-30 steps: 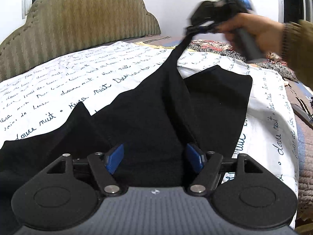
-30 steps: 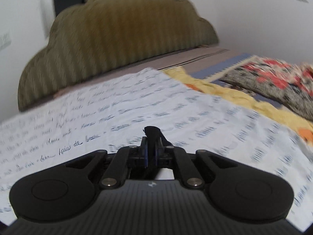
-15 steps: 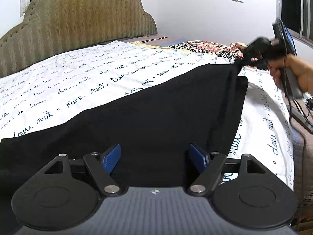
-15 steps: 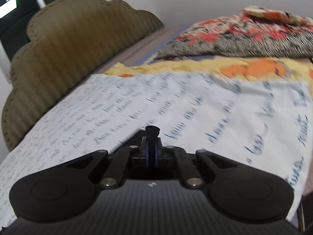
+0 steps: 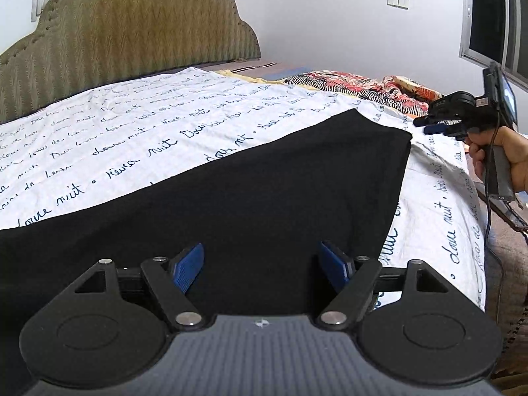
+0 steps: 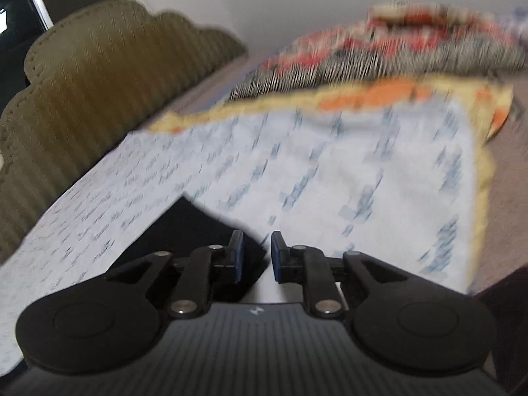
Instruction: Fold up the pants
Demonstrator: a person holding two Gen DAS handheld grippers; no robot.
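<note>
Left tongs (image 5: 262,269): jaws wide apart above the pants (image 5: 264,191), gripping nothing.
Right tongs (image 6: 256,257): jaws have just been opening; nothing between them, pants corner just beside the left pad.
Pants: spread flat on the sheet (image 5: 138,132), far corner just short of the right tongs.
Progress: judged one layer laid flat; further folds remain.
Pose: both tongs angled downward; right hand (image 5: 505,155) at bed edge.

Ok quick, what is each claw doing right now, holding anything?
Left claw: open, empty, above the flat black cloth pants.
Right claw: just been opening, nothing between its pads, pants corner let go.
</note>
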